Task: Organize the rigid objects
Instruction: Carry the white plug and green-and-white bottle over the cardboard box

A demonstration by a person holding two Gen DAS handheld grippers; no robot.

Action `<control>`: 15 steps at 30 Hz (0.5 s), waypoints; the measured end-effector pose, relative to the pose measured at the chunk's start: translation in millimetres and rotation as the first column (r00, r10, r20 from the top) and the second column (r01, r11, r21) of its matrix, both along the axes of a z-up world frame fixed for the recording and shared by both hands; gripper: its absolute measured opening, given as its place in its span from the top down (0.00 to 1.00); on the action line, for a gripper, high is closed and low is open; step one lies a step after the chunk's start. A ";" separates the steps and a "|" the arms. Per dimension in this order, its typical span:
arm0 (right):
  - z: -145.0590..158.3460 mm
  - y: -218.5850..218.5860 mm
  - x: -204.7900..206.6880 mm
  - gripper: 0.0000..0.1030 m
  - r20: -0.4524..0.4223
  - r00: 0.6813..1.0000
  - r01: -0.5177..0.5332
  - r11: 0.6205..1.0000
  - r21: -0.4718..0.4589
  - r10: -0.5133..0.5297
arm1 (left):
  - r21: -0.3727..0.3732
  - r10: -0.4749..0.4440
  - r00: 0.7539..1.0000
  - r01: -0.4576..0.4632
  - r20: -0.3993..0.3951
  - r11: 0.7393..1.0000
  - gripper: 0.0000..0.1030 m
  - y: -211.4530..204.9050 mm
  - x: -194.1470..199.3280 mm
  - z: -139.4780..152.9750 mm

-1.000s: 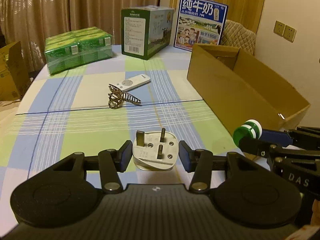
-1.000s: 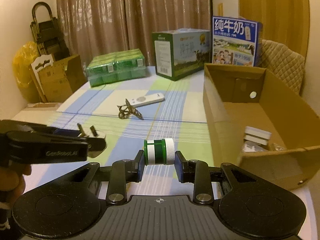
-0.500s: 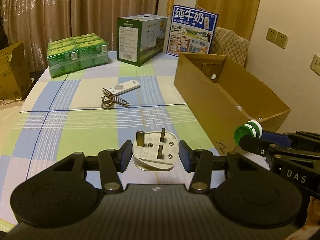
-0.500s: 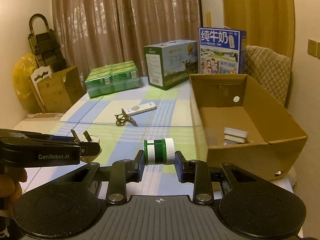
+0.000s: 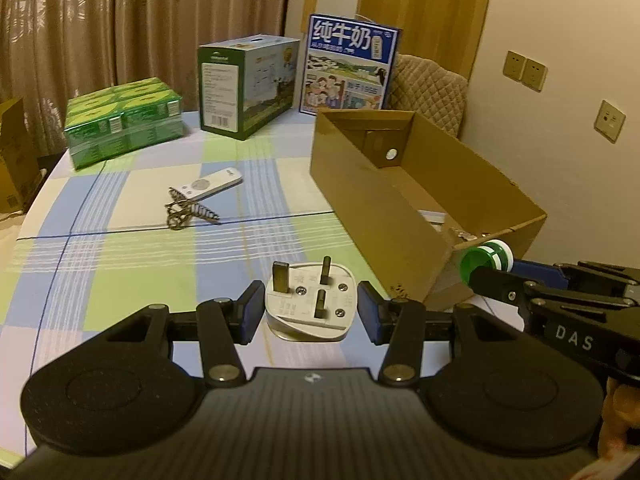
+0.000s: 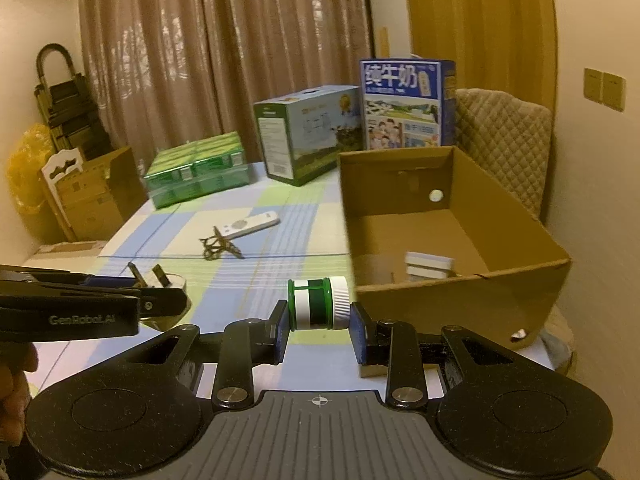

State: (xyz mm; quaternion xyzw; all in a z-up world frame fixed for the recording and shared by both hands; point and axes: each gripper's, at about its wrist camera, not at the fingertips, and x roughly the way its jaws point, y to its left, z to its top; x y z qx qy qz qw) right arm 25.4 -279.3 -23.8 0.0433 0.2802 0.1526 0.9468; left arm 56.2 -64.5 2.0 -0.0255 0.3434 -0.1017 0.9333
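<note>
We carry a white plug (image 5: 310, 300), prongs up, clamped in our left claw (image 5: 308, 312), and a green jar (image 6: 318, 303), lying sideways, clamped in our right claw (image 6: 319, 326); the open box (image 6: 520, 236) lies ahead-right, nearer the right claw.

We saw our left gripper (image 5: 311, 307) as matte black, ribbed centre plate flanked by two round discs, silver screws on its linkage arms, blue pads inside the fingers, our right gripper (image 6: 319, 324) alike, a crosshair mark behind its fingers.
</note>
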 end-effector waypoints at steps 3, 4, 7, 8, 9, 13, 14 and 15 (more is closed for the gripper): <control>0.2 -13.3 2.5 0.73 -0.001 1.000 0.031 1.000 0.005 -0.031 | -0.005 -0.020 1.000 0.020 0.001 1.000 0.57 -8.8 3.5 2.8; 0.5 -18.0 3.7 0.73 -0.002 0.999 0.043 0.999 0.007 -0.043 | -0.005 -0.029 1.000 0.029 0.002 1.000 0.57 -12.9 5.3 3.7; 2.7 -33.5 7.8 0.73 0.002 0.997 0.074 0.997 0.007 -0.074 | -0.007 -0.052 0.999 0.052 0.009 0.999 0.57 -24.4 11.1 7.0; 3.9 -39.0 9.8 0.73 0.004 0.996 0.084 0.996 0.006 -0.084 | -0.007 -0.062 0.998 0.062 0.013 0.998 0.57 -29.2 13.5 8.3; 4.7 -44.3 11.3 0.73 0.007 0.996 0.092 0.996 0.005 -0.092 | -0.006 -0.070 0.997 0.070 0.016 0.998 0.57 -34.1 15.4 9.6; 8.0 -65.5 21.6 0.73 0.015 0.992 0.124 0.992 -0.005 -0.124 | -0.007 -0.109 0.994 0.109 0.028 0.994 0.57 -52.8 24.7 14.4; 8.6 -70.4 24.1 0.73 0.017 0.991 0.131 0.991 -0.007 -0.131 | -0.007 -0.119 0.992 0.119 0.030 0.993 0.57 -57.9 27.0 15.6; 9.3 -74.9 26.3 0.73 0.018 0.991 0.136 0.991 -0.009 -0.136 | -0.007 -0.129 0.991 0.129 0.032 0.992 0.57 -62.6 29.4 16.7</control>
